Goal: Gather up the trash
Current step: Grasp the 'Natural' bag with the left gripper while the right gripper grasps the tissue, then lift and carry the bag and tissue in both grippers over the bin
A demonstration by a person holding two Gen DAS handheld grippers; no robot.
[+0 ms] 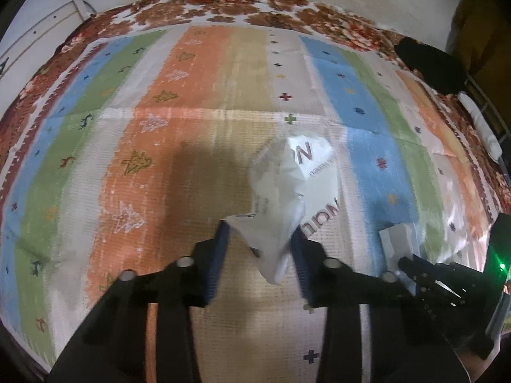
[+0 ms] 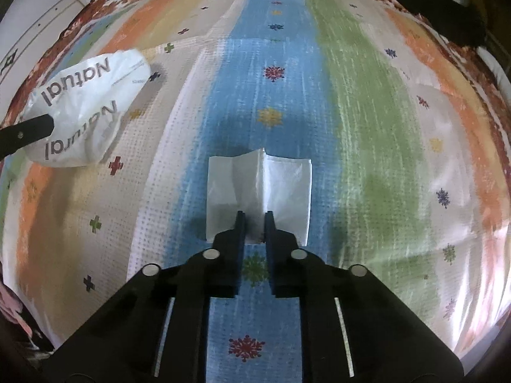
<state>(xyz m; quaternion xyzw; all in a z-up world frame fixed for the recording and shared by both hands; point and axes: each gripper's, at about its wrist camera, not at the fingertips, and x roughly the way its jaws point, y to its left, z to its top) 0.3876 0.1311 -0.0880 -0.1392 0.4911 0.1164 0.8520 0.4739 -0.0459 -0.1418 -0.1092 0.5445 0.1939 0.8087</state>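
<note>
The left gripper (image 1: 260, 239) has its jaws narrowed onto the lower end of a crumpled white plastic bag (image 1: 289, 188), printed "Natural", which lies just right of centre in the left wrist view; both pads touch the film, so it reads as a pinch on the bag. The right gripper (image 2: 255, 223) has its jaws nearly together on the raised middle fold of a white tissue (image 2: 258, 188), which sits at the centre of the right wrist view on a blue stripe of the striped mat (image 2: 367, 121).

Both pieces look very light, soft and thin. The bag is likely slippery and will collapse rather than resist, so a bunched fold near its end, where the left jaws now sit, seems the best hold. The tissue should crease easily and could tear if dragged; its upright ridge is the natural place to grip, and lifting straight up looks safest.

The mat is flat and bare around both items, with free room on every side. In the right wrist view the bag (image 2: 86, 108) and the left gripper's finger (image 2: 28, 131) lie at the left edge, well apart from the tissue. A dark object (image 2: 440, 16) sits at the upper right, near the floral border, clear of the work
</note>
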